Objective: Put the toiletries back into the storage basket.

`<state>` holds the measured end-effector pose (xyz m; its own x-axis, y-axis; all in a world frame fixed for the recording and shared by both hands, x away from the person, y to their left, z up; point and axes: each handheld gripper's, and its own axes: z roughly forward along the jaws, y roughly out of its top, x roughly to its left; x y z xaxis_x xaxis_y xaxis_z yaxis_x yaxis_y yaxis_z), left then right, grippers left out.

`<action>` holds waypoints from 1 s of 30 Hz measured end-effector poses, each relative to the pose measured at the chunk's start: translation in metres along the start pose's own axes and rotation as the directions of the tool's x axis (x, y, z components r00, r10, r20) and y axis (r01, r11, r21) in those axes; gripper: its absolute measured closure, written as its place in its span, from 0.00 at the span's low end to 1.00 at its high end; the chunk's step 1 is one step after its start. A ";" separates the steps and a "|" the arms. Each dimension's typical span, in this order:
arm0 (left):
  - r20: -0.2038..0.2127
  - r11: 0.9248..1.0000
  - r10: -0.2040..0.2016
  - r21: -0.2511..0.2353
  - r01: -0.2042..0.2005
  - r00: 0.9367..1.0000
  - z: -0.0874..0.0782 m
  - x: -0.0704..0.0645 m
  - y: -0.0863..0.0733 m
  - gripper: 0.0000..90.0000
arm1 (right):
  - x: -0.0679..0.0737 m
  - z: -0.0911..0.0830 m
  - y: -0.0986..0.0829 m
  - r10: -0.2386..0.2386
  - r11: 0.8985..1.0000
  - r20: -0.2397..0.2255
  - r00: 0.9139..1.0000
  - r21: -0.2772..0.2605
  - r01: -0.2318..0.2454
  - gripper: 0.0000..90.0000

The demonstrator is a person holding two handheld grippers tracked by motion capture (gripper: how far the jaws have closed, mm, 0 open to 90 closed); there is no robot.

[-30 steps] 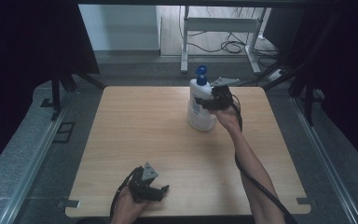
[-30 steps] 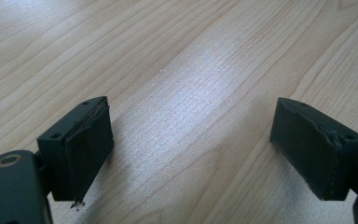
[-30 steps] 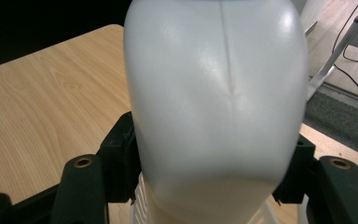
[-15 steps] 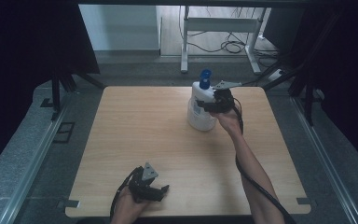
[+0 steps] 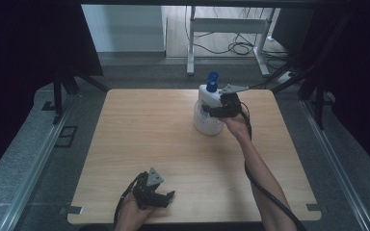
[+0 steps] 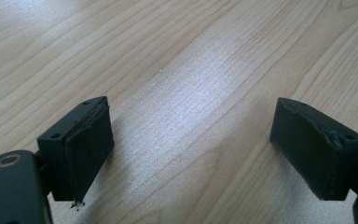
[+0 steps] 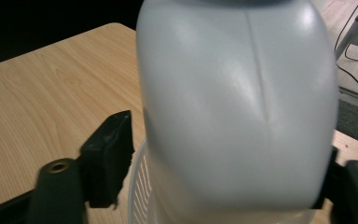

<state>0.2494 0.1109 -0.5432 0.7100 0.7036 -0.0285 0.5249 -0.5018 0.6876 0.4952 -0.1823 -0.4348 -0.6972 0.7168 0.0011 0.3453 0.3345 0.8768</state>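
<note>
item: white bottle (image 5: 207, 113), blue cap, far on table (image 5: 139, 139); right gripper (image 5: 218, 109) jaws clamp it. left gripper (image 5: 166, 197) wide, idle. outcome unclear.

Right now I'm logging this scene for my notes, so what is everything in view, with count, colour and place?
Bottle: one, white with a blue cap, far right part of the table, between the right gripper's jaws.
Table: one, light wood, centre.
Metal stand: one, grey, on the floor beyond the table, with black cables beside it.
Left gripper: one, black, near edge of the table, jaws wide apart over bare wood.
Right gripper: one, black, at the bottle's side.
Forearms: two, coming in from the bottom.
</note>
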 end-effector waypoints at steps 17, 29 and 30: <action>-0.003 1.000 -0.004 0.000 0.004 1.000 0.000 0.000 0.000 0.14 | 0.001 -0.014 0.001 0.028 1.000 -0.004 1.000 0.014 -0.028 0.08; -0.003 1.000 -0.003 0.000 0.003 1.000 0.000 0.000 0.000 0.14 | 0.011 -0.024 -0.001 -0.010 0.998 -0.003 1.000 0.057 0.010 0.00; -0.003 1.000 -0.002 -0.001 0.002 1.000 0.000 0.000 0.000 0.14 | 0.011 -0.024 -0.001 -0.014 0.998 -0.003 1.000 0.059 0.014 0.00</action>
<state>0.2493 0.1107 -0.5432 0.7072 0.7065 -0.0277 0.5263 -0.4998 0.6879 0.4719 -0.1898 -0.4239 -0.7041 0.7101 -0.0096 0.3718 0.3800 0.8470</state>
